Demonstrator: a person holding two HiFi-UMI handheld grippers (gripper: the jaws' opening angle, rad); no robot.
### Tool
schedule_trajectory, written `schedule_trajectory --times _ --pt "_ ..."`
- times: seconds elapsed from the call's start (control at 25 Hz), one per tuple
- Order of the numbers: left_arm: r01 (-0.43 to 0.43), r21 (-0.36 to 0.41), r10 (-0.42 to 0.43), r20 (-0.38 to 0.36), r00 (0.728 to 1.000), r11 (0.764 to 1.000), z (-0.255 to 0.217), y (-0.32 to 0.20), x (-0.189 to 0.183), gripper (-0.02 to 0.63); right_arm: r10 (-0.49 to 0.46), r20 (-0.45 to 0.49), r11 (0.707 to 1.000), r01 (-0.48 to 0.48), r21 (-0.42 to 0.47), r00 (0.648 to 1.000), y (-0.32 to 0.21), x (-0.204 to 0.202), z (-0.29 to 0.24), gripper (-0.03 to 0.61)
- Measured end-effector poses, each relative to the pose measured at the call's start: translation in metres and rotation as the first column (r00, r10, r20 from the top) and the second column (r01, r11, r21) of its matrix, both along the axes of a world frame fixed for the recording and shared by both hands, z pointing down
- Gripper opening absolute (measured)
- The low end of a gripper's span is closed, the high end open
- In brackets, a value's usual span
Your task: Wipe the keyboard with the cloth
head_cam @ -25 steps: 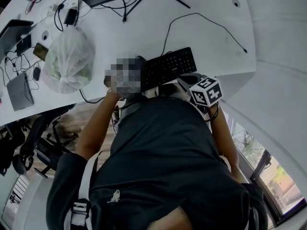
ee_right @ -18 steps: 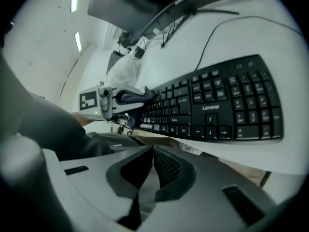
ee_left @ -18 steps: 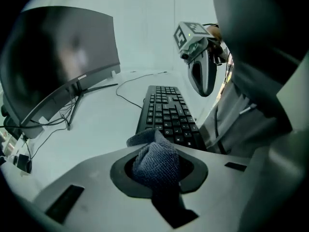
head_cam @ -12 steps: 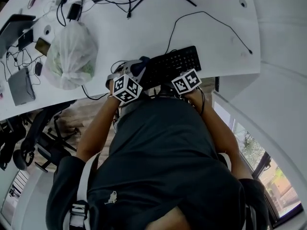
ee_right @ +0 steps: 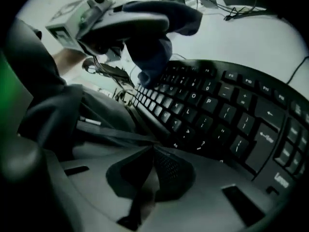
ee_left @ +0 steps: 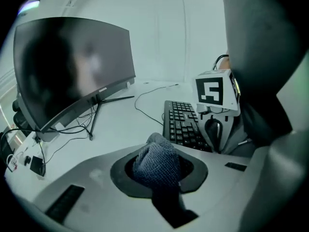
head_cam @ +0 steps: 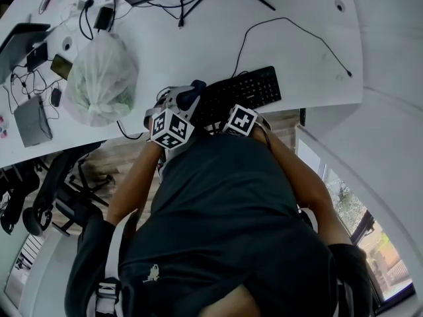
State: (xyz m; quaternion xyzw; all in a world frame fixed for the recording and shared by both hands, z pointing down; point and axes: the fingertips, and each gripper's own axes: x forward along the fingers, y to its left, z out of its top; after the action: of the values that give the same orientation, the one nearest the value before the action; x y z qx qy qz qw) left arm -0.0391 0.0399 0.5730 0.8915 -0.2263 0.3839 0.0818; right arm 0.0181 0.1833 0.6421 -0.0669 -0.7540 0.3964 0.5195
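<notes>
Now | left gripper [ee_left: 158, 174] clamped on bunched cloth [ee_left: 155, 159], poised at left end of keyboard [head_cam: 242, 92], likely to start wiping | right gripper [ee_right: 151, 164] pinched closed, empty, by keyboard's near edge, perhaps steadying it | keyboard lies along near edge of desk [head_cam: 198, 50].

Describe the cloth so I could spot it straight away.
Start at the white desk and find the black keyboard near its front edge. At the keyboard's left end, the left gripper pinches a bunched cloth. It is the only soft, blue-grey knitted thing there, unlike the hard keyboard and thin cables.
</notes>
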Motion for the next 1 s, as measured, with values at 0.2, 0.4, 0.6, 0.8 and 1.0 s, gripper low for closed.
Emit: schedule_trajectory --times 0.2,0.4,0.6,0.8,1.0 --pt "-0.056 -0.029 0.056 -0.015 0.998 0.998 0.005 0.014 0.016 0.06 0.182 0.161 0.958 -0.212 0.195 0.97 -0.062 -0.025 -0.007 0.009" --pt "-0.036 -0.021 0.035 -0.024 0.999 0.999 -0.003 0.002 0.016 0.06 0.144 0.267 0.962 -0.199 0.189 0.953 -0.084 -0.041 -0.028 0.009" --pt "-0.007 -0.033 0.007 -0.003 1.0 0.999 0.0 -0.006 -0.001 0.06 -0.079 0.298 0.978 0.131 -0.16 0.951 0.021 -0.03 -0.034 0.011" --pt "0.007 -0.041 -0.007 0.003 1.0 0.999 0.002 -0.01 -0.006 0.06 -0.065 0.287 0.995 0.084 -0.054 0.956 0.005 -0.033 -0.012 0.011" --pt "0.007 -0.048 -0.007 -0.001 1.0 0.999 0.002 -0.006 -0.005 0.06 -0.062 0.309 0.994 0.03 0.106 0.949 -0.015 -0.052 -0.017 0.009"
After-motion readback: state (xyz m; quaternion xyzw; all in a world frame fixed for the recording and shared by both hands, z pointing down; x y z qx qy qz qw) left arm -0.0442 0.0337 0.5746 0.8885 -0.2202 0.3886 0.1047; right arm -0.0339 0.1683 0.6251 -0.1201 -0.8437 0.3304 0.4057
